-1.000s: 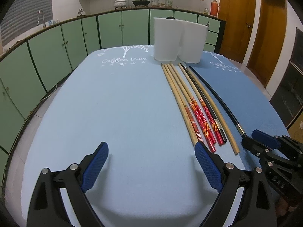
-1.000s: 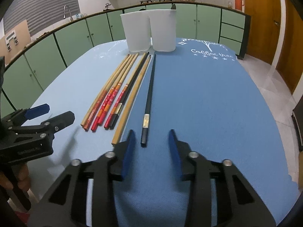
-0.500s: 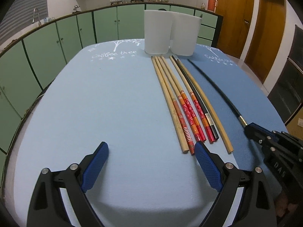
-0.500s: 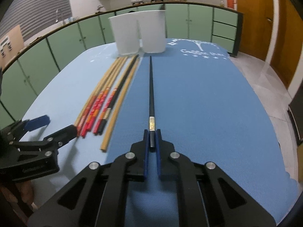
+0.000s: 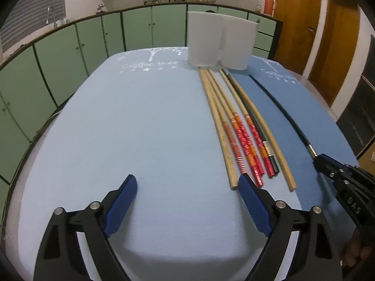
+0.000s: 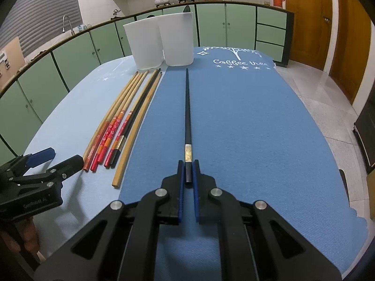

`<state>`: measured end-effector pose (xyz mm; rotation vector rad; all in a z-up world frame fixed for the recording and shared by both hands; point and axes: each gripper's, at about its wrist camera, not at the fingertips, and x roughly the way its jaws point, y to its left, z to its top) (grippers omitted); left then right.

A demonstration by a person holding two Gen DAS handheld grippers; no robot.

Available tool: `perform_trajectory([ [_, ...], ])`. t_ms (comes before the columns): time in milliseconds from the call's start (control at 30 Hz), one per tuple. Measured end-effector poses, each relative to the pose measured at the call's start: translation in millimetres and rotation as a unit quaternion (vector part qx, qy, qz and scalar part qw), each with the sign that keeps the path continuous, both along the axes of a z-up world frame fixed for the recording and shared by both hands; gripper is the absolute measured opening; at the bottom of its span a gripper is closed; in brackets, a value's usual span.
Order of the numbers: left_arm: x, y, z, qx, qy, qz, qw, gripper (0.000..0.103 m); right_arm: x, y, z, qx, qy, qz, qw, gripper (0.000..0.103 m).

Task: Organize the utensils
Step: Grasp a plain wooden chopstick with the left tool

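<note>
Black chopstick [image 6: 187, 107]: lies on the dark blue mat [image 6: 246, 121], alone, to the right of the bundle, tip toward the cups. Its butt end, behind the metal band, is in my right gripper [image 6: 188, 173]; jaws clamped together on it.

Bundle [image 6: 121, 124]: six more chopsticks, plain bamboo, red-patterned and one black, side by side along the seam where the light blue mat [image 5: 131, 126] meets the dark one, tips toward the cups.

Cups [image 6: 161, 42]: two white, upright, touching, at the far end of the tabletop just beyond the chopstick tips.

Right hand: gripper pitched down toward the tabletop, aimed along the black chopstick.

Left gripper [image 5: 187, 201]: pitched down over the light blue mat, left of the bundle's butt ends; jaws wide apart and closing slightly, nothing between them. Its right finger [image 5: 253, 207] sits just short of the nearest bamboo end; touching or not, I cannot tell.

Beyond: green cabinets [image 5: 70, 53], wooden doors [image 5: 297, 23].
</note>
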<state>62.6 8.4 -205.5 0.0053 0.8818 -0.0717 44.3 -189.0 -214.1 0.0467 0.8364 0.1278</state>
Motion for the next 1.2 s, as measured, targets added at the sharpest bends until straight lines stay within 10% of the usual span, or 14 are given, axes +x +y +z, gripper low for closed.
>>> perform_trajectory([
  [367, 6.9, -9.2, -1.0, 0.012, 0.003, -0.001, 0.9999, 0.072, 1.8, -0.5, -0.7, -0.003, 0.001, 0.002, 1.000, 0.006],
  [700, 10.2, -11.3, 2.7, 0.000, -0.006, -0.006, 1.0000, 0.008, 5.7, 1.3, -0.5, -0.003, 0.005, 0.006, 1.000, 0.006],
  [1200, 1.3, -3.4, 44.0, -0.024, -0.044, -0.010, 0.9987, 0.007, 2.0, -4.9, 29.9, 0.003, -0.027, 0.012, 1.000, 0.006],
])
